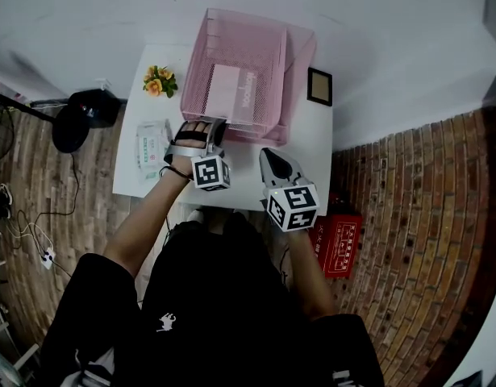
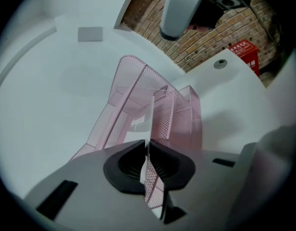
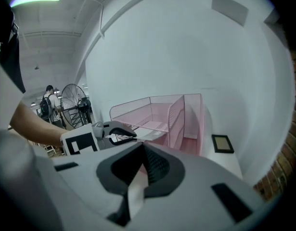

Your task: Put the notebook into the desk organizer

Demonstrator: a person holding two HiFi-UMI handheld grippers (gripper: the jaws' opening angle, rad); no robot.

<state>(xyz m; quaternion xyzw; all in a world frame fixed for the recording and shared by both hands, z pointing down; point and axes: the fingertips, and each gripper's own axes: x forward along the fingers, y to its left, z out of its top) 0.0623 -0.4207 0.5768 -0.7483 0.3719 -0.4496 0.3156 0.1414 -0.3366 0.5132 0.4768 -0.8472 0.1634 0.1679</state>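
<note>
A pink mesh desk organizer [image 1: 268, 43] stands at the back of the white table [image 1: 312, 151]. The pink notebook [image 1: 231, 91] lies flat in its tray, with its printed cover [image 2: 137, 124] visible in the left gripper view. At the tray's front edge, my left gripper [image 1: 209, 133] is shut on a thin strip of the organizer's mesh rim [image 2: 148, 177], which runs between its pads [image 2: 133, 165]. To the right and nearer me, my right gripper [image 1: 272, 158] hovers over the table with its jaws shut on nothing. In its view the organizer [image 3: 157, 110] lies ahead, with the left gripper [image 3: 131, 134] at the rim.
A small dark picture frame [image 1: 319, 86] sits to the right of the organizer. At the table's left are a small flower bunch [image 1: 160, 81] and a pack of wipes [image 1: 151, 145]. A red box [image 1: 338, 244] lies on the brick floor on the right, and a black stool [image 1: 82, 115] stands on the left.
</note>
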